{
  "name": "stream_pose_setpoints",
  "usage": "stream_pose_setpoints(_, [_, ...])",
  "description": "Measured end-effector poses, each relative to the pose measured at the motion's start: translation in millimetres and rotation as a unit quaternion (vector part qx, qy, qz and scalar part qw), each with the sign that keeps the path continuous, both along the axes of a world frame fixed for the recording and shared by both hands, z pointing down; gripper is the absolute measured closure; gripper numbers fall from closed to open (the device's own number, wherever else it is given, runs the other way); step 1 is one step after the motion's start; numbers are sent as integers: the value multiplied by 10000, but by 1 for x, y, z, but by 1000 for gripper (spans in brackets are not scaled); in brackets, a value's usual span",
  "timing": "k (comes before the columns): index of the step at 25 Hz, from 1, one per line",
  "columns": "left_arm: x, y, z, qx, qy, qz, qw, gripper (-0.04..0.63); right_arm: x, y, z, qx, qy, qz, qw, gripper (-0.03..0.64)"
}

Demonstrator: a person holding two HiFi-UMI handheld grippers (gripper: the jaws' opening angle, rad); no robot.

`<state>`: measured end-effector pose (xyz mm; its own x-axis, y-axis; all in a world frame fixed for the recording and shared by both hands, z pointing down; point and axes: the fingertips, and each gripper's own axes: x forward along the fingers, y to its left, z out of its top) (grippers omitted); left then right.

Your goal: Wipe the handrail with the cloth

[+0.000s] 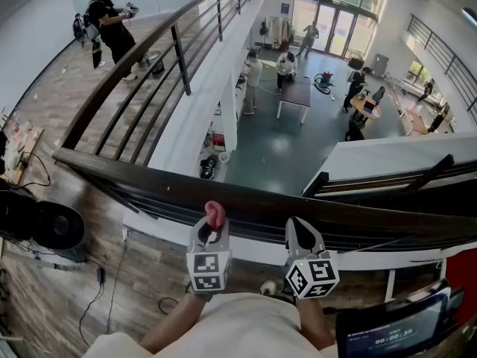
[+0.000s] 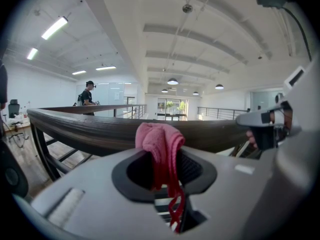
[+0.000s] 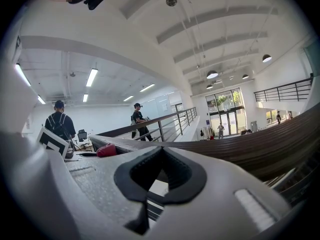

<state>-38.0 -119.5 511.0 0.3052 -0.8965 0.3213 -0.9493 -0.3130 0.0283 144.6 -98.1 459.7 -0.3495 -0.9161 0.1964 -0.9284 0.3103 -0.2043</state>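
At the near edge of a mezzanine, a dark wooden handrail (image 1: pixel 350 209) runs across the head view from left to right, with a lower hall open beyond it. The left hand-held gripper (image 1: pixel 214 227) is raised to the rail's near side, and its jaws are pinching a pink cloth (image 1: pixel 215 213). The cloth's bunched top stands above the jaw tips and lies against the rail, though actual contact cannot be confirmed. In the left gripper view the cloth (image 2: pixel 161 143) fills the gap between the jaws of the left hand-held gripper (image 2: pixel 162 159), with a thin strand hanging down towards the camera and the handrail (image 2: pixel 85 129) crossing just behind it. The right hand-held gripper (image 1: pixel 301 230) sits just beside the left one, its tips at the rail's lower near edge. In its own view the right hand-held gripper (image 3: pixel 160 165) has its jaws pressed together with nothing between them (only the floor shows through the pad cut-out), and the handrail (image 3: pixel 250 149) sweeps past on the right. A person (image 1: pixel 110 22) stands on the walkway at upper left. Others stand around a table (image 1: pixel 295 95) in the hall below.
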Motion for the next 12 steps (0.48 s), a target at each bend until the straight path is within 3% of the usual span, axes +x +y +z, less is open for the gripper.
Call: stream_pose_setpoints(12, [0,1,1,-114,-70,-121,9998,483,11,-2,-3,91,-59,-30,9999,615])
